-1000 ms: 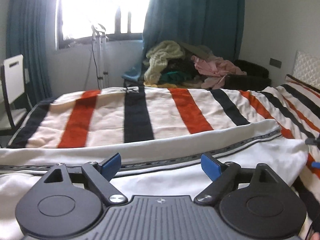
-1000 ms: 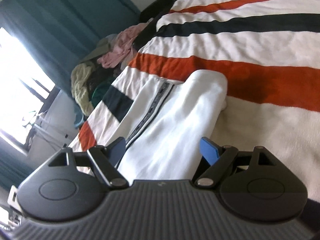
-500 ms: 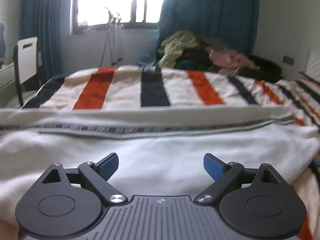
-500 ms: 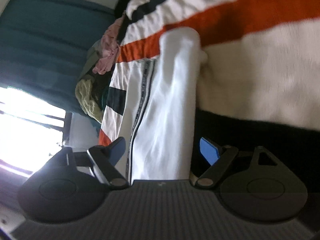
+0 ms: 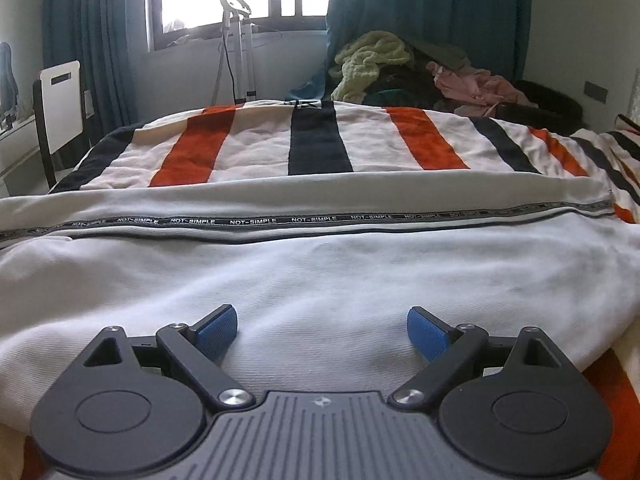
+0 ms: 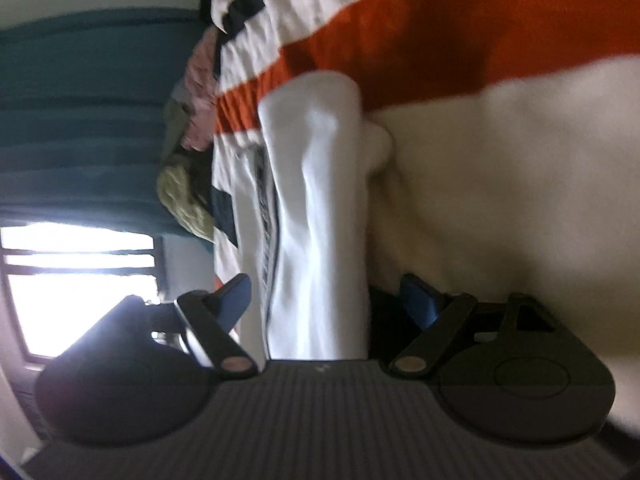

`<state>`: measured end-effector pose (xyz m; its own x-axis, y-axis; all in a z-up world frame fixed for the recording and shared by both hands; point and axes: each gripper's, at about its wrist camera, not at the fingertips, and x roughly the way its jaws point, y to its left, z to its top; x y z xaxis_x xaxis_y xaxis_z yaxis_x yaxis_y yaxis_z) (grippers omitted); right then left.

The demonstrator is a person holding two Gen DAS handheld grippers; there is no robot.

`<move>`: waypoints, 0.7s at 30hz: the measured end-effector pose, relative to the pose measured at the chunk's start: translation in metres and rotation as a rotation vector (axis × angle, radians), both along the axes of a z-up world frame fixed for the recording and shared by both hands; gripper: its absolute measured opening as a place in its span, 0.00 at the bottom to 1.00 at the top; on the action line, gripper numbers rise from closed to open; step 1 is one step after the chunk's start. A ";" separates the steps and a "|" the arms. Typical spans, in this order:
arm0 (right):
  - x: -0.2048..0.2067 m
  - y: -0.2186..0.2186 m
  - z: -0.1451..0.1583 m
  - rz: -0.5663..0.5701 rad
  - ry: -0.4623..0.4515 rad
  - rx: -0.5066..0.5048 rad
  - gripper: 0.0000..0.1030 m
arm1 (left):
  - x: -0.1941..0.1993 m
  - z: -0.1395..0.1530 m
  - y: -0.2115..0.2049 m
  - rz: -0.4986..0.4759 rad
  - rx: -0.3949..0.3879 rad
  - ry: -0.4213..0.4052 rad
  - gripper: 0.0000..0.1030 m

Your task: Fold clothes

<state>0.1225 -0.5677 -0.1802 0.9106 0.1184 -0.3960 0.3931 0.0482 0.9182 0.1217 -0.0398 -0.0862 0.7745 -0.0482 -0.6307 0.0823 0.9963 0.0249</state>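
A: Where are the left tongs (image 5: 322, 330)?

B: Spread wide, gripping nothing, low over the white knit garment with the lettered black tape (image 5: 320, 272) that lies flat on the orange, black and cream striped bedspread (image 5: 320, 140).

A: And the right tongs (image 6: 326, 300)?

B: Also gaping, rolled sideways. The garment's long white fold (image 6: 320, 208) runs between the blue pads (image 6: 418, 300) toward 12 o'clock, unpinched, probably lined up for an edge grab.

A: Beyond that?

B: A heap of unfolded clothes (image 5: 400, 68) at 1 o'clock, beside teal curtains (image 5: 420, 8).
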 end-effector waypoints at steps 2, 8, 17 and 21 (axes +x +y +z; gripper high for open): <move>0.013 -0.005 -0.003 0.028 -0.055 -0.042 0.82 | 0.004 -0.001 0.001 0.006 -0.011 0.004 0.90; 0.044 -0.017 -0.012 0.112 -0.187 -0.170 0.82 | 0.014 0.000 0.003 0.038 -0.058 0.000 0.90; 0.071 -0.009 0.013 0.159 -0.364 -0.318 0.81 | 0.027 -0.018 -0.006 0.051 0.017 0.019 0.94; 0.078 -0.010 0.000 0.120 -0.175 -0.328 0.49 | 0.031 -0.024 -0.010 0.065 0.020 0.026 0.96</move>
<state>0.2004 -0.5778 -0.1805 0.9550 0.1214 -0.2705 0.2056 0.3861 0.8992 0.1528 -0.0503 -0.1106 0.7589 0.0140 -0.6510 0.0186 0.9989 0.0432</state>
